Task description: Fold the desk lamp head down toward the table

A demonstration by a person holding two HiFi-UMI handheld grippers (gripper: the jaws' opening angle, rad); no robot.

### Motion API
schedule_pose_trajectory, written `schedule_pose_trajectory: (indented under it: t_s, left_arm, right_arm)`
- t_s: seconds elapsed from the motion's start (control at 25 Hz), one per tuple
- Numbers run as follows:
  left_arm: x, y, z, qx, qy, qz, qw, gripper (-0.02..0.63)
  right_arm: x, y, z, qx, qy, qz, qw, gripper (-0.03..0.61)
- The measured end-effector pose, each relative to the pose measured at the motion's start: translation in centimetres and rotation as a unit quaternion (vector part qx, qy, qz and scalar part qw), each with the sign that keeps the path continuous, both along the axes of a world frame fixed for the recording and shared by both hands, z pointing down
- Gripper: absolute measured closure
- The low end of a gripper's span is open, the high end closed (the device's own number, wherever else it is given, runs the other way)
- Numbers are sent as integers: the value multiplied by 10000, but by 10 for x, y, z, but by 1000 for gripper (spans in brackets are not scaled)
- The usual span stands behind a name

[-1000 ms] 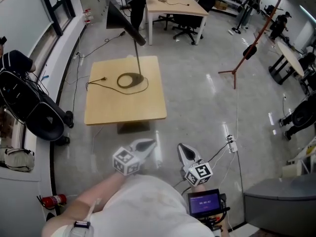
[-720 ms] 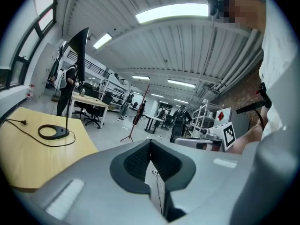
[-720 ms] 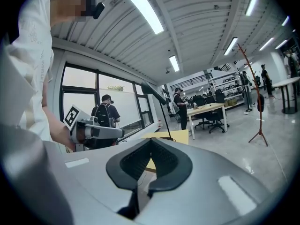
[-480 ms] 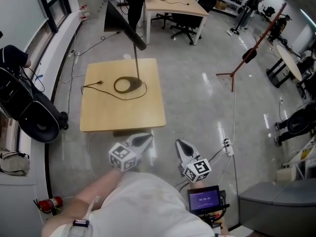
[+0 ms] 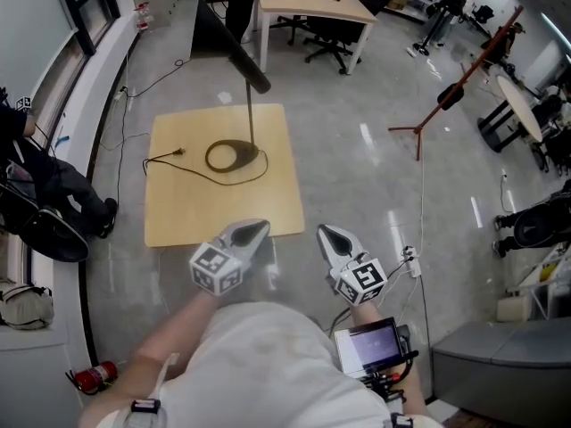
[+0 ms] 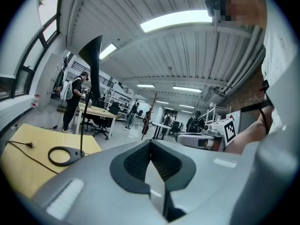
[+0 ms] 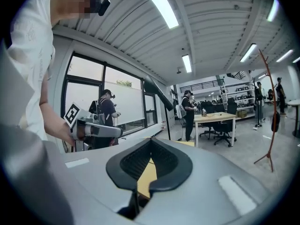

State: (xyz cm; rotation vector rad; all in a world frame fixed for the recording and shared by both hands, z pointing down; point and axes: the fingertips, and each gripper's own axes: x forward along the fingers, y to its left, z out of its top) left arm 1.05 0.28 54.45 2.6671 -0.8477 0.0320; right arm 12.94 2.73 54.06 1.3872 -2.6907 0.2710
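Notably, the left gripper view, unlike the right, shows the lamp base point(image 6: 74, 153).

The person wears a white short-sleeved shirt point(image 5: 259, 364), with a dark-and-white band point(image 5: 145, 407) at the wrist by the shirt's lower left. Ahead of the shirt, the left gripper point(image 5: 257, 230) and right gripper point(image 5: 327, 233) are pale grey shells with black ribbed pads. Each bears a white cube of black square markers: left cube point(image 5: 217, 268), right cube point(image 5: 363, 282). A black-framed screen point(image 5: 366, 347) glows pale beside the shirt's right edge.
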Motion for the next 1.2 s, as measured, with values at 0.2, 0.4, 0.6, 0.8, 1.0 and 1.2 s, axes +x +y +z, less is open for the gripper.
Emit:
schedule_pose_trajectory:
  t_s: [0.2, 0.4, 0.6, 0.8, 1.0, 1.2]
  left_arm:
    - [-17, -27, -15, 142, 7, -168, 9998, 612]
    - [-32, -47, -28, 279, 24, -338, 9990, 612]
    - [-50, -55, -32, 337, 26, -495, 9982, 612]
    - [-65, -55, -25, 274, 4, -686, 9973, 612]
    - [-74, -66, -29, 269, -65, -911, 9955, 612]
    - [-80, -95, -39, 270, -114, -1113, 9934, 612]
  right_arm:
    - [-10, -32, -21, 169, 39, -121, 9998, 566]
    - [-20, -54, -37, 262, 43, -266, 9993, 566]
    - [-32, -69, -39, 289, 321, -561, 9975, 566]
    - [-41, -78, -39, 260, 340, -735, 9964, 566]
    - [-53, -95, -40, 238, 195, -897, 9955, 566]
    - [-65, -132, -49, 266, 95, -1072, 9938, 567]
